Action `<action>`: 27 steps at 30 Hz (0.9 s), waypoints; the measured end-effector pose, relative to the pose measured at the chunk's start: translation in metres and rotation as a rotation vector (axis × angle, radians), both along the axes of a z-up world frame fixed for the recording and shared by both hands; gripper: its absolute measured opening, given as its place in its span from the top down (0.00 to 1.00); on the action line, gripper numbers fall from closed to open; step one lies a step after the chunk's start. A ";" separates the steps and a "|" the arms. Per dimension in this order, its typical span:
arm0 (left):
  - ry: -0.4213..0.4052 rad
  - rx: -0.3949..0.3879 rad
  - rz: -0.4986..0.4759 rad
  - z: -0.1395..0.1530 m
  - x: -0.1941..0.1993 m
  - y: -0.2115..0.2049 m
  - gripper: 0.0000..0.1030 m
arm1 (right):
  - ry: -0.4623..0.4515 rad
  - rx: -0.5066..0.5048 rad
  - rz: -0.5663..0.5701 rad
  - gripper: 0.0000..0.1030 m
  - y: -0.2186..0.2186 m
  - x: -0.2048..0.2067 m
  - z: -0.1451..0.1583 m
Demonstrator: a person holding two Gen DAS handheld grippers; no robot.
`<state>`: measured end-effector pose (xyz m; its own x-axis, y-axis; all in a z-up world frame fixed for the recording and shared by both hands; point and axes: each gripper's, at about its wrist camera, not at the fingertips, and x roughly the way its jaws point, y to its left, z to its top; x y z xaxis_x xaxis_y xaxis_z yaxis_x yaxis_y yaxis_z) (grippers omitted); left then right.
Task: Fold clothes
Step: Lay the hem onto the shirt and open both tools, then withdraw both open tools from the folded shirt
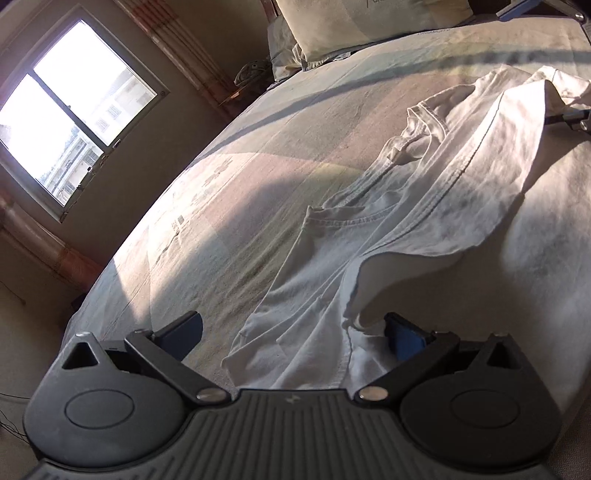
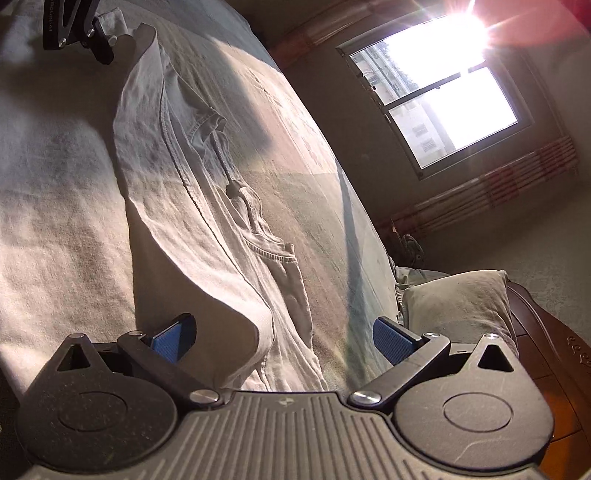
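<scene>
A white garment (image 1: 424, 206) with stitched seams and a drawstring (image 2: 221, 155) lies lengthwise on the bed, one long edge folded over and standing up in a loose ridge (image 2: 192, 236). My left gripper (image 1: 291, 336) is open at one end, with the cloth's edge lying between its blue-padded fingers and the raised fold against the right finger (image 1: 402, 339). My right gripper (image 2: 284, 339) is open at the opposite end, the garment's edge running between its fingers. Each gripper shows in the other's view: the right gripper (image 1: 570, 120) at the far end, the left gripper (image 2: 92, 37) at the top left.
The bed sheet (image 1: 229, 206) spreads out beside the garment, partly sunlit. A pillow (image 1: 369, 26) lies at the head of the bed, pillow (image 2: 458, 306) by a wooden headboard (image 2: 546, 332). A bright window (image 2: 443, 92) is in the side wall.
</scene>
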<state>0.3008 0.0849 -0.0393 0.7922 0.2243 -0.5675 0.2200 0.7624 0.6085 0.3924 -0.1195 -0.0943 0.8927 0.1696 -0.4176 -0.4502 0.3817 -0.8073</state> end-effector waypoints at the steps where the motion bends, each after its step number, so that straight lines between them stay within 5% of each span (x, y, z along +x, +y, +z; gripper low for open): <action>1: -0.009 0.014 0.003 0.003 0.007 0.002 0.00 | -0.006 0.002 -0.010 0.00 -0.001 0.009 0.003; 7: -0.028 0.034 0.020 0.011 0.065 0.013 0.00 | 0.066 0.076 -0.049 0.00 -0.004 0.078 0.026; 12: 0.011 -0.066 0.121 0.014 0.093 0.028 0.01 | 0.223 0.086 -0.043 0.00 -0.006 0.121 0.031; 16: -0.033 -0.184 0.113 0.033 0.065 0.040 0.01 | 0.216 0.147 -0.031 0.00 -0.021 0.111 0.054; 19: 0.034 -0.301 0.034 0.036 0.032 0.039 0.01 | 0.256 0.287 -0.021 0.00 -0.043 0.094 0.076; 24: 0.234 -0.558 -0.080 0.006 -0.021 0.033 0.01 | 0.600 0.568 0.049 0.00 -0.075 0.053 0.065; 27: 0.286 -0.599 -0.025 -0.020 -0.046 0.038 0.01 | 0.731 0.666 0.003 0.00 -0.093 0.027 0.036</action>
